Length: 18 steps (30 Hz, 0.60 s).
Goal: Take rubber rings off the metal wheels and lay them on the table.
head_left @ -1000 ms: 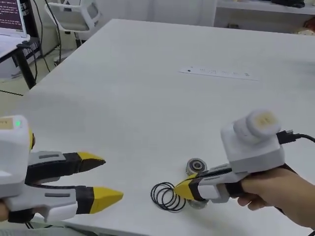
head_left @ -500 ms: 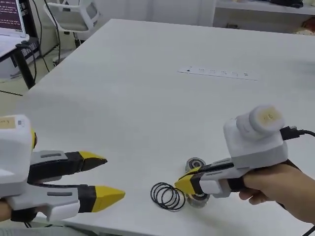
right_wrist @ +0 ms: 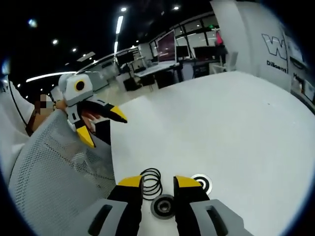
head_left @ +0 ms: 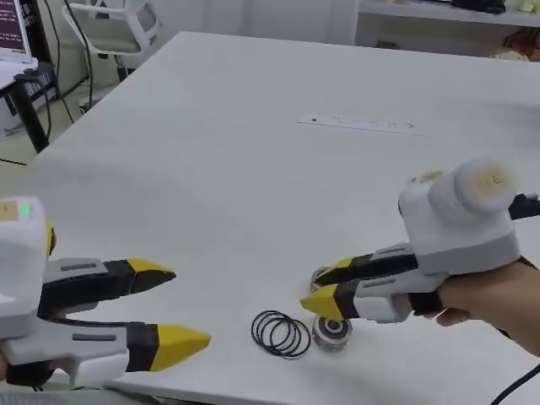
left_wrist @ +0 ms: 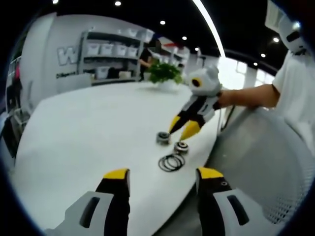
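While the right gripper (head_left: 316, 288) hovers half-open and empty over the nearer metal wheel (head_left: 331, 331), the rubber rings (head_left: 281, 333) lie on the table (head_left: 253, 169) at its nine o'clock (left gripper (head_left: 190, 308) gapes wide, empty too).

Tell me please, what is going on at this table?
A person holds a gripper in each hand over a white table. The right gripper is open, just above a wheel; a second wheel stands close by. Black rings lie in a pile beside them. The left gripper is open and holds nothing.
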Tool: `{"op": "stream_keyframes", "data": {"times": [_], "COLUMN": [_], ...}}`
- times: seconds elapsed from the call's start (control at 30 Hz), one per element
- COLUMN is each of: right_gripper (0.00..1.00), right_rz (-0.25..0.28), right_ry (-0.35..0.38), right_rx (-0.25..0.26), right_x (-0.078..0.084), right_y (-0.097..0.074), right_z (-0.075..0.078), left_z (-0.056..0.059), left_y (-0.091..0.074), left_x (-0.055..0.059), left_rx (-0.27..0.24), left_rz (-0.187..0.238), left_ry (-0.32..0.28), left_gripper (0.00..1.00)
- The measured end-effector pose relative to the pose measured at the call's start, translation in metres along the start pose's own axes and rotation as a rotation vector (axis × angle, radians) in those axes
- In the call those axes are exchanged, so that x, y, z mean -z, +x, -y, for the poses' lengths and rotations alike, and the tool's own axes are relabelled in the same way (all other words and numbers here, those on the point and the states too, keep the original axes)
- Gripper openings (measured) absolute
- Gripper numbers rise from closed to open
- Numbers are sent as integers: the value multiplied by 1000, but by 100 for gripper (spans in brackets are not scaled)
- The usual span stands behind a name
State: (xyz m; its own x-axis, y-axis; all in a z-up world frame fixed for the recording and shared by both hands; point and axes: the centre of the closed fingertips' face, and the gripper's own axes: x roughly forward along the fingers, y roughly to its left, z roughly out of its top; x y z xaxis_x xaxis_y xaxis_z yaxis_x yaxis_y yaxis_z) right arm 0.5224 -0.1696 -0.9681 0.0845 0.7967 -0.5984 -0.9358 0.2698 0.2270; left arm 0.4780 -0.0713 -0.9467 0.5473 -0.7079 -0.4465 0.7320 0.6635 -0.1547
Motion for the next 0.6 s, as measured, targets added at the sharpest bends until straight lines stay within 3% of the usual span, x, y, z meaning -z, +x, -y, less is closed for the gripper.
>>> {"op": "stream_keyframes", "data": {"times": [0.13, 0.47, 0.6], "right_gripper": [31, 60, 75], "right_rz": [12, 53, 76], "right_ry": [-62, -92, -87], "right_rx": [5, 5, 36], "right_x": [-4, -3, 3], "right_y": [-13, -49, -67], "right_z": [-5, -16, -14], "left_z": [2, 4, 3], "left_y": [0, -2, -3], "left_x": [-1, -7, -8], "left_rx": [10, 11, 3], "left_rz": [-12, 18, 21], "left_ry": [26, 37, 37], "left_gripper": [57, 65, 72]}}
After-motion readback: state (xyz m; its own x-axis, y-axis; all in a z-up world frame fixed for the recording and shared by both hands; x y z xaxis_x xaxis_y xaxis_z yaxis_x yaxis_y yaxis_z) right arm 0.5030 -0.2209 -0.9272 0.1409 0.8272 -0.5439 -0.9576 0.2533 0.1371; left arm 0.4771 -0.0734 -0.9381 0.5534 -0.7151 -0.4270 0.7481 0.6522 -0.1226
